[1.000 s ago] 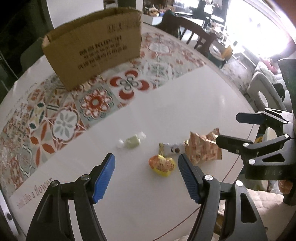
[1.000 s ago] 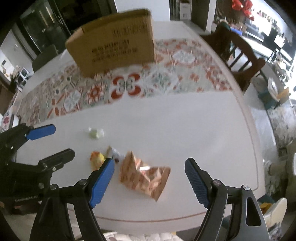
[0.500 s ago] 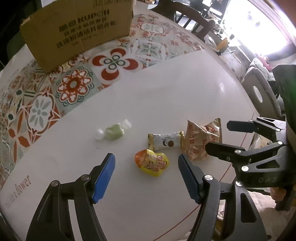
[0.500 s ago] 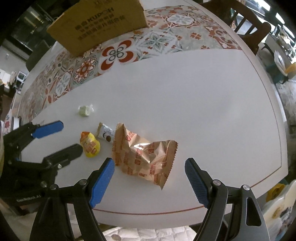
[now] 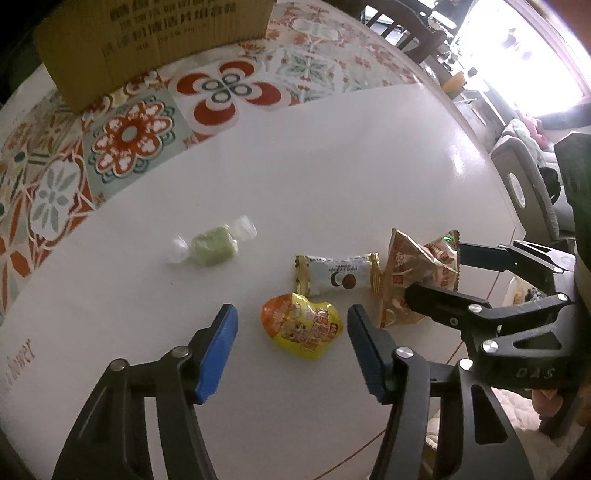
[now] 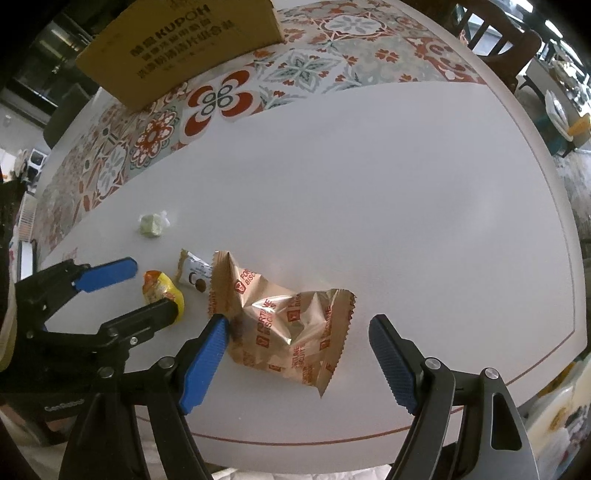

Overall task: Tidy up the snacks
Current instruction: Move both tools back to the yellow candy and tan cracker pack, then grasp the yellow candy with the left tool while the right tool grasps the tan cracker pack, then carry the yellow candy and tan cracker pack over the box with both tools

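Observation:
Several snacks lie on the white table. A yellow-orange packet (image 5: 301, 326) sits between the open fingers of my left gripper (image 5: 291, 325); it also shows in the right wrist view (image 6: 162, 290). A gold biscuit bag (image 6: 286, 321) lies between the open fingers of my right gripper (image 6: 297, 336), touching the left pad; it shows in the left wrist view (image 5: 413, 275). A white wrapped candy bar (image 5: 338, 275) lies between the two. A green wrapped candy (image 5: 214, 245) lies apart to the left. Neither gripper holds anything.
A brown cardboard box (image 5: 147, 40) stands at the back on a patterned tile mat (image 5: 129, 136). The table's rim (image 6: 569, 314) curves close on the right. Chairs (image 6: 498, 33) stand beyond the far edge.
Both grippers have moved forward and down toward the snacks. The yellow packet now sits between my left fingers and the gold bag between my right fingers.

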The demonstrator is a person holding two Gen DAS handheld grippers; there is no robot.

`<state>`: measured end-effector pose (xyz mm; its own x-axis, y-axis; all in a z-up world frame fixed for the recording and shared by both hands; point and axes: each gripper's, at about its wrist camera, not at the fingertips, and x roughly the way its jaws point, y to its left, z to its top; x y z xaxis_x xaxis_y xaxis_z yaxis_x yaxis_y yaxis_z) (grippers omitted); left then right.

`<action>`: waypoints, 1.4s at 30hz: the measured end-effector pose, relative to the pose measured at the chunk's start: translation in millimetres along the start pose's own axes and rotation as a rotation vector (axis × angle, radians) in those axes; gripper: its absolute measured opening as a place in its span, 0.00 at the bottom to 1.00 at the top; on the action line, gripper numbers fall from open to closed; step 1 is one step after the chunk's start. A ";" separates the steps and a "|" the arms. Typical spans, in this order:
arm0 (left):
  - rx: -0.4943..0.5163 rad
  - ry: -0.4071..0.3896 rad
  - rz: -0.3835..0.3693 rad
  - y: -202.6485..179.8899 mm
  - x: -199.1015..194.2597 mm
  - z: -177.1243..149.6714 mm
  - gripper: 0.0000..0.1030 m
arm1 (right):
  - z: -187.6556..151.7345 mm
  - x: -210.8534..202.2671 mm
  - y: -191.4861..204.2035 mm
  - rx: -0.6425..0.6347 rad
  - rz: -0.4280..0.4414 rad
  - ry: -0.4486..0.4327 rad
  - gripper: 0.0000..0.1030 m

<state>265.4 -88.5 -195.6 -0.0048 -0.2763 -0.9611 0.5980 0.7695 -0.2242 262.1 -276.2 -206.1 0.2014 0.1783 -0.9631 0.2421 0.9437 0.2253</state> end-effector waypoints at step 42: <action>-0.034 -0.305 0.138 -3.4 -89.3 19.4 0.24 | 31.9 -65.8 37.6 -0.229 -0.019 -0.221 0.51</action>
<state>279.4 -77.6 -105.9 0.3173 -0.3235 -0.8914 0.5492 0.8290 -0.1054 288.3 -261.4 -129.6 0.4064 0.1183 -0.9060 0.0333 0.9890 0.1441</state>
